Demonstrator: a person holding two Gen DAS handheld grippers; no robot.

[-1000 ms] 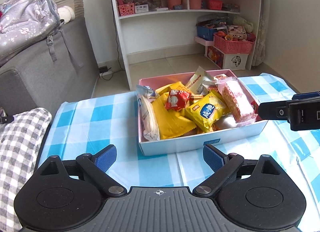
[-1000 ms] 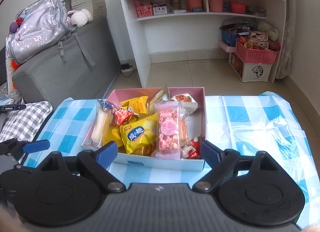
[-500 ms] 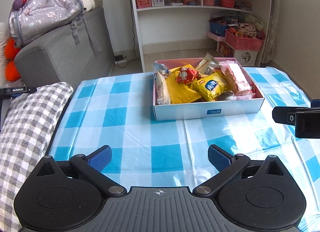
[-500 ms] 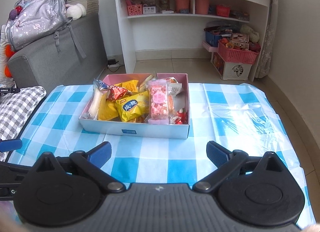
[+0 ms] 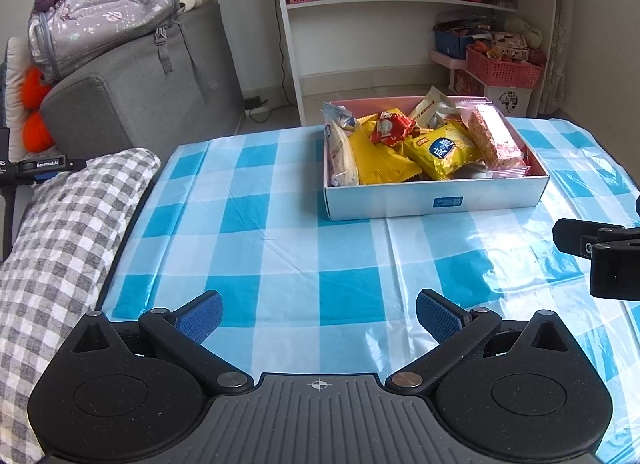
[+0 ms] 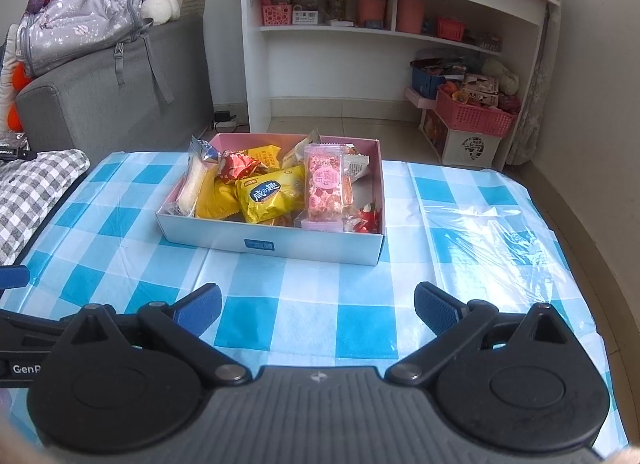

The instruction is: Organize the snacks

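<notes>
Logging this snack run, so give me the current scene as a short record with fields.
surface: table with blue and white checked cloth
container: open box, pink inside, pale outside, standing on the cloth
contents: yellow packet, pink bar packet, red wrapped snack, long pale packet, others underneath
loose snacks on cloth: none seen
left gripper: open, empty, short of the box
right gripper: open, empty, short of the box
background: white shelf unit, grey sofa, backpack
</notes>
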